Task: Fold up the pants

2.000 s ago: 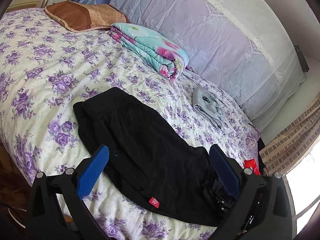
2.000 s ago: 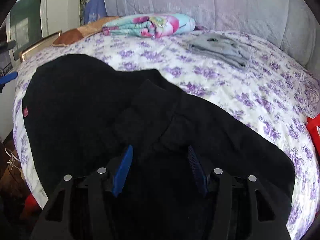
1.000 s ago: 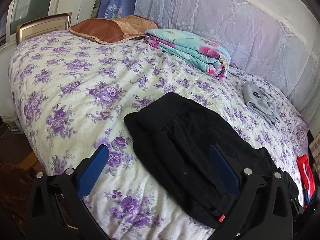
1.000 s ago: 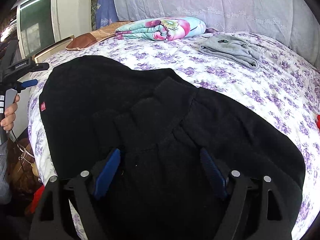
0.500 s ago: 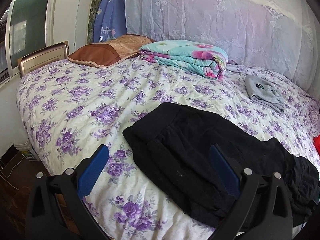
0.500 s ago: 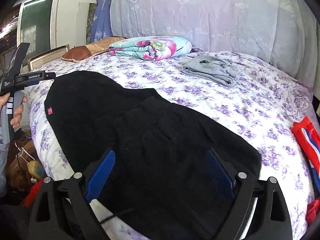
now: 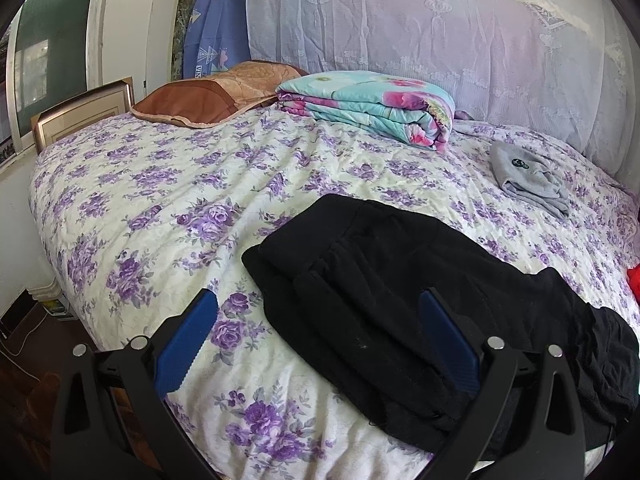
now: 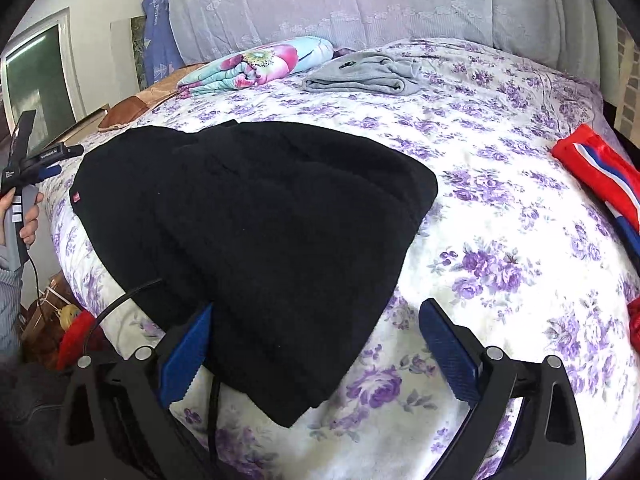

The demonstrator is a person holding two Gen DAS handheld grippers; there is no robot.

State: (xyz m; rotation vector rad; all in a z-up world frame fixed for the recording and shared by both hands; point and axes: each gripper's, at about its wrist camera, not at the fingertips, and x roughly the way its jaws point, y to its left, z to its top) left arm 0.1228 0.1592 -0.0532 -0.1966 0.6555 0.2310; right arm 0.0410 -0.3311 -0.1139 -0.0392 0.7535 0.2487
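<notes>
- Purple-flowered white bedspread covers a wide bed backed by a pale lace-draped headboard; along the far edge, from left to right, lie a brown satin pillow, a folded turquoise floral quilt and a crumpled grey garment.
- Left gripper hovers above the near edge of the bed with its blue-padded jaws spread wide; nothing is pinched, and only the near edge of the cloth lies below the gap.
- Black fleece pants lie on the bedspread near the front edge, already doubled into a thick, rounded bundle with a small red tag at its left side.
- Right gripper is above the bundle's near corner, its jaws opening to their widest; the cloth lies under them but the pads do not press it.
- A red, white and blue cloth lies well apart at the right.
- By my reading a fold has just been laid and let go. The next move calls for pinching an end of the bundle and carrying it over to halve it again, keeping the layers squared.
</notes>
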